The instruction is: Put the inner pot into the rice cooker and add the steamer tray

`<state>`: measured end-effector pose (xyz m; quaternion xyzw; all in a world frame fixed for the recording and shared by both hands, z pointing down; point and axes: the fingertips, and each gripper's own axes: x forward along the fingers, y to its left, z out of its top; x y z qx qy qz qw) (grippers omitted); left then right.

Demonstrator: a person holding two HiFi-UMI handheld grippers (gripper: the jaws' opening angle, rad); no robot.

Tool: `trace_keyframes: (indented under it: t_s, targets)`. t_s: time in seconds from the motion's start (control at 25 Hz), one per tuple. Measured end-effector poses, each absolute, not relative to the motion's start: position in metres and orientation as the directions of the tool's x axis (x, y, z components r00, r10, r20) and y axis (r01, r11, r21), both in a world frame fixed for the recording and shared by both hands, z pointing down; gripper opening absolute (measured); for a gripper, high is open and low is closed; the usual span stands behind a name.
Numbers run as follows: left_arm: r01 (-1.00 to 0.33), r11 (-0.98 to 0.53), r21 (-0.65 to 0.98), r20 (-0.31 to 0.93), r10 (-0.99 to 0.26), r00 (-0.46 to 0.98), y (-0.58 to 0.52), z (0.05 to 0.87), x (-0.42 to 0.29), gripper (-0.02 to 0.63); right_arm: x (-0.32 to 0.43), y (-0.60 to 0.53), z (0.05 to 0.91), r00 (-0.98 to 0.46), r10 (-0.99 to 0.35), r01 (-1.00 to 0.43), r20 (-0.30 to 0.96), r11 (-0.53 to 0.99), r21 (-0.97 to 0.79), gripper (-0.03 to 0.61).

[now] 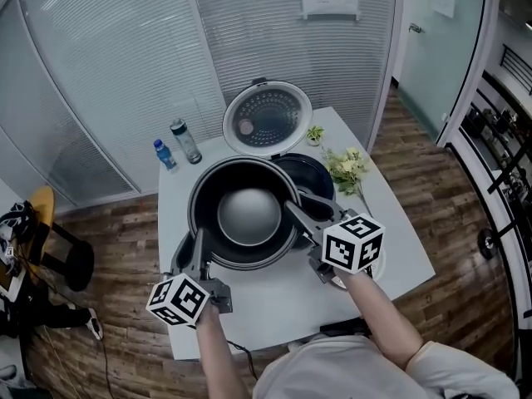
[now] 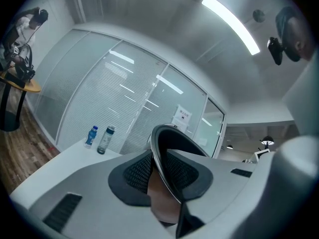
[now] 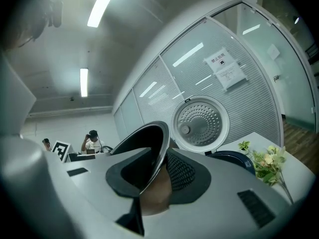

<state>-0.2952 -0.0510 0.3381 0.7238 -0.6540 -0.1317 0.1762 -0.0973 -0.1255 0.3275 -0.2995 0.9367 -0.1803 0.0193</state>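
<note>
Pot (image 1: 248, 214) is pinched at its rim by left claw (image 1: 199, 244) and right claw (image 1: 296, 211). Keep it level and lower it squarely into the cooker (image 1: 309, 176).

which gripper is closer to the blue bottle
Left. The left gripper clamps the inner pot's near-left rim, on the blue bottle's side of the table. The right gripper clamps the right rim, across the pot from the bottle.
</note>
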Motion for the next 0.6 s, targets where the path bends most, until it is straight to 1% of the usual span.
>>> trace_keyframes:
  t_s: [0.6]
  targets:
    - [-0.895, -0.16, 0.417, 0.012, -0.983, 0.181, -0.109, 0.32, -0.272, 0.089, -0.069, -0.17, 0.311, -0.786, -0.616, -0.591, 0.045, 0.729, -0.345, 0.104]
